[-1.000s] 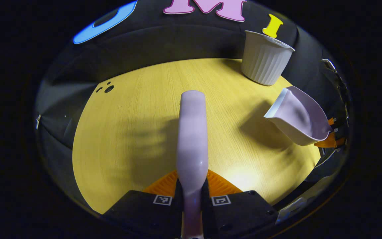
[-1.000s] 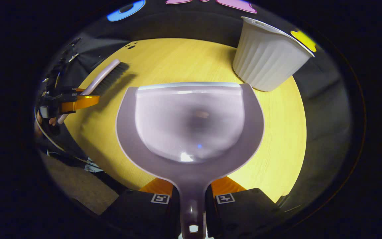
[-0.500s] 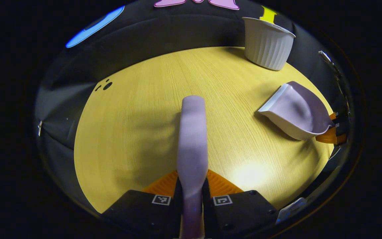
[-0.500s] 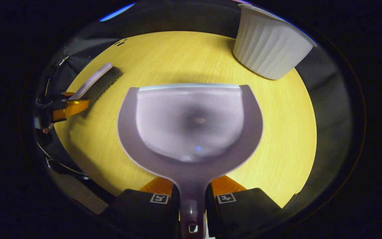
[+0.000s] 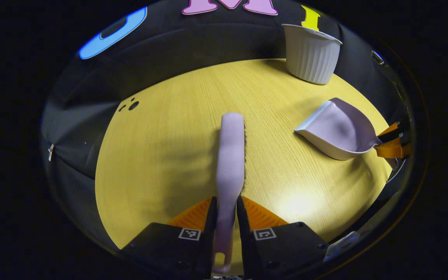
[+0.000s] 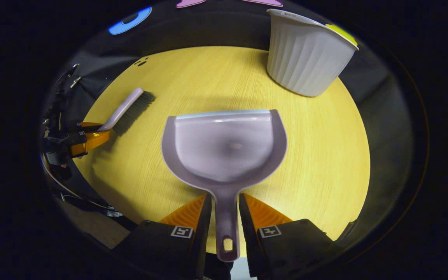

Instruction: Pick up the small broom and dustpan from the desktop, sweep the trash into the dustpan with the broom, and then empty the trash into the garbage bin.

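Note:
The lilac broom lies along the yellow table, bristles to its right side. Its thin handle runs back between the fingers of my left gripper, which stand slightly parted, so it is open. The lilac dustpan rests flat on the table with its mouth facing away. Its handle lies between the spread fingers of my open right gripper, a narrow gap on each side. The white ribbed garbage bin stands upright at the far right. In the left gripper view the dustpan sits to the right, the bin behind it.
A few small dark holes mark the table's far left part. The table edge curves close in front of both grippers. Cables and the other gripper's orange fingers sit at the left edge in the right gripper view.
Both tools came down from the air onto the table. Both grippers have opened slightly and drawn back, so the handles' ends with their holes now show between the fingers.

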Motion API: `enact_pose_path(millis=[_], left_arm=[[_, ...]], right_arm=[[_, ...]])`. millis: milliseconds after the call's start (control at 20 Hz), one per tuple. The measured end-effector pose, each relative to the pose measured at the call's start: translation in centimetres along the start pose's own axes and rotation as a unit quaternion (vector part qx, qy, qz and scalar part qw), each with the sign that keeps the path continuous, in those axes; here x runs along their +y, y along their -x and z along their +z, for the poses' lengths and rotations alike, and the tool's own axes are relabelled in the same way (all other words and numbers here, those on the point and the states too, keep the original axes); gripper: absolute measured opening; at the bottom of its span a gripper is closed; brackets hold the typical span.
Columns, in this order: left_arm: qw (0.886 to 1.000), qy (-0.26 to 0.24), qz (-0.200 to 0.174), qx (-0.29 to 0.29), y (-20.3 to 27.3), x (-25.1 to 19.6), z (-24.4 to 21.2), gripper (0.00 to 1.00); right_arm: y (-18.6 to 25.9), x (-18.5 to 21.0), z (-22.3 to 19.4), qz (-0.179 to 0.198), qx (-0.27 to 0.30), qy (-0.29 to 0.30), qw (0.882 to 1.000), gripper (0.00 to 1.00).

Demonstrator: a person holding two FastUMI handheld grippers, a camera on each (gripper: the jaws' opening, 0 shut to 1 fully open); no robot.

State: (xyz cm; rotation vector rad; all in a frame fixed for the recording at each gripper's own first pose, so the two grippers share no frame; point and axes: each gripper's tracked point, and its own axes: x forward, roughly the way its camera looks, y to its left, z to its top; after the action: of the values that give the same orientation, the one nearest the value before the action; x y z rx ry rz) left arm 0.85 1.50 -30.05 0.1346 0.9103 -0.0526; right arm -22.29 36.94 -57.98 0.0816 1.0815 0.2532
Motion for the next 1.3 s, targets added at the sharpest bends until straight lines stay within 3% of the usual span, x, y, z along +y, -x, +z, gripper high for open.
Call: enact_pose_path(millis=[50, 100, 150, 250, 450, 550, 650, 700, 900, 1100, 1300], left_arm=[[1.000, 0.004, 0.003, -0.007, 0.7, 0.2, 0.2, 0.35], [1.000, 0.007, 0.003, -0.015, 1.3, 0.2, 0.6, 0.35], [1.000, 0.009, 0.006, -0.025, 2.1, 0.4, 1.2, 0.34], [0.999, 0.011, 0.014, -0.052, 3.8, 0.8, 2.7, 0.34], [0.990, 0.031, 0.016, -0.138, 7.7, 1.2, 8.2, 0.34], [0.981, 0.031, 0.019, -0.189, 10.2, 1.5, 11.3, 0.34], [0.958, 0.035, 0.016, -0.285, 15.1, 1.9, 16.7, 0.34], [0.948, 0.044, 0.012, -0.314, 17.1, 1.9, 18.0, 0.34], [0.930, 0.044, -0.004, -0.364, 20.5, 2.0, 19.8, 0.34], [0.927, 0.036, -0.038, -0.371, 20.3, 0.8, 19.3, 0.34], [0.931, 0.050, -0.028, -0.361, 20.4, 1.4, 18.5, 0.34]], right_arm=[[1.0, 0.3, 0.6, 0.005, -0.010, -0.002, 1.000, 0.47], [2.0, 0.7, 1.1, 0.012, -0.024, -0.004, 1.000, 0.41], [2.9, 1.1, 1.8, 0.015, -0.037, -0.007, 0.999, 0.48], [5.0, 1.5, 4.0, 0.016, -0.081, -0.013, 0.996, 0.48], [9.8, 2.1, 10.2, 0.016, -0.197, -0.022, 0.980, 0.48], [12.5, 2.4, 13.5, 0.013, -0.255, -0.029, 0.966, 0.48], [18.5, 3.4, 18.7, -0.002, -0.361, -0.030, 0.932, 0.48], [19.9, 3.6, 19.7, -0.013, -0.388, -0.021, 0.921, 0.48], [25.3, 4.4, 21.5, -0.058, -0.458, 0.011, 0.887, 0.47], [26.5, 6.5, 22.6, -0.074, -0.473, 0.008, 0.878, 0.48], [26.2, 8.0, 22.2, -0.056, -0.469, 0.020, 0.881, 0.47]])
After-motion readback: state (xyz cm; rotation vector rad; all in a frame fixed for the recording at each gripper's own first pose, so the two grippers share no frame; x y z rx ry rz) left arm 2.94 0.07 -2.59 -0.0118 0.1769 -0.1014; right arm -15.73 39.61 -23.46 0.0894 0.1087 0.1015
